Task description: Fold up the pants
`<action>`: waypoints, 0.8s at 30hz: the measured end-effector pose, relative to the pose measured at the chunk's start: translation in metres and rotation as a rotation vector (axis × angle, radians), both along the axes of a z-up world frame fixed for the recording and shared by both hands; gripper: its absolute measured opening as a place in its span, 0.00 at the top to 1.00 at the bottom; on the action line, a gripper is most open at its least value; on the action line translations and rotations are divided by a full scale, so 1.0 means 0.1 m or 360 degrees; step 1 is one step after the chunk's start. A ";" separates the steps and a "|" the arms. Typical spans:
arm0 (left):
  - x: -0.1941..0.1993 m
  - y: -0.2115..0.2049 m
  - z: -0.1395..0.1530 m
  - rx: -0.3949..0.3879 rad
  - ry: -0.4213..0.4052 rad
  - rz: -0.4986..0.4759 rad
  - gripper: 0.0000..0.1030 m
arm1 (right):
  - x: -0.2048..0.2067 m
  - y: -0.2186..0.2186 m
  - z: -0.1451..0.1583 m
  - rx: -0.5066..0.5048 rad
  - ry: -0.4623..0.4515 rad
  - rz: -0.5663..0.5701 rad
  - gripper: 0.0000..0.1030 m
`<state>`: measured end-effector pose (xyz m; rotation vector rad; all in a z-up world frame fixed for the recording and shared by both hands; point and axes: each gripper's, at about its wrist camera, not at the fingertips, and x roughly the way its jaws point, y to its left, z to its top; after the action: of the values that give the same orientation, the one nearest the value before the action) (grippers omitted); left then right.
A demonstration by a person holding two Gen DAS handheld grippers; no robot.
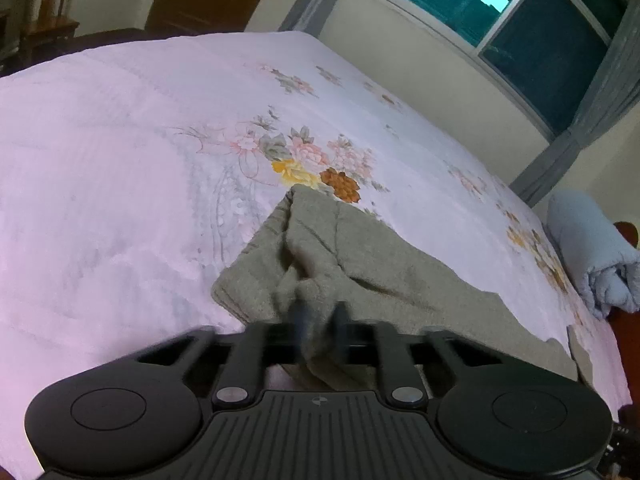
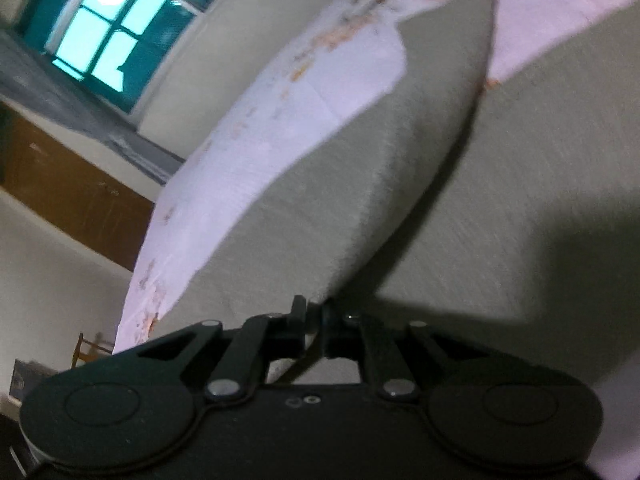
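The left tool (image 1: 318,320) is pinching a bunched wad of the grey-green pants (image 1: 360,264), its fingers drawn narrow around the cloth, which is also sagging down behind them toward 6 o'clock. From that pinch the pants are running away toward 12 o'clock, their far corner ending just beside the orange flower printed on the bed (image 1: 120,152), while a wider flat part is spreading out toward 3 o'clock along the near edge. The right tool (image 2: 314,314) is gripping a thin edge of the same pants (image 2: 360,184), its fingers nearly touching with only the fabric between them. From there a lifted sheet of cloth is rising toward 1 o'clock, taut and fin-like, and another layer is lying flat on the bed (image 2: 256,152) toward 3 o'clock. So the garment's long axis is pointing forward from both tools, and each hand seems about equally close to its own corner; the coming move probably calls for carrying both held edges forward together over the flat layer
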<state>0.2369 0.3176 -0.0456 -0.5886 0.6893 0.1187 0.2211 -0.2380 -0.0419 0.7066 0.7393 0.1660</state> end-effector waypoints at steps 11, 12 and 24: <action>-0.08 0.16 -0.01 -0.0101 0.0055 0.0040 0.42 | 0.09 0.05 0.12 -0.0081 0.0024 0.0081 0.93; -0.16 0.15 -0.07 -0.0129 0.0046 0.0065 0.32 | 0.07 0.03 0.08 -0.0067 0.0037 0.0074 0.93; -0.01 -0.15 -0.26 -0.0289 0.0049 0.0052 0.62 | 0.06 -0.02 0.04 -0.0051 0.0055 0.0053 0.91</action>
<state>0.2360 0.3025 -0.0716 -0.7738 0.7248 0.0964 0.2267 -0.2404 -0.0374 0.6683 0.7857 0.1723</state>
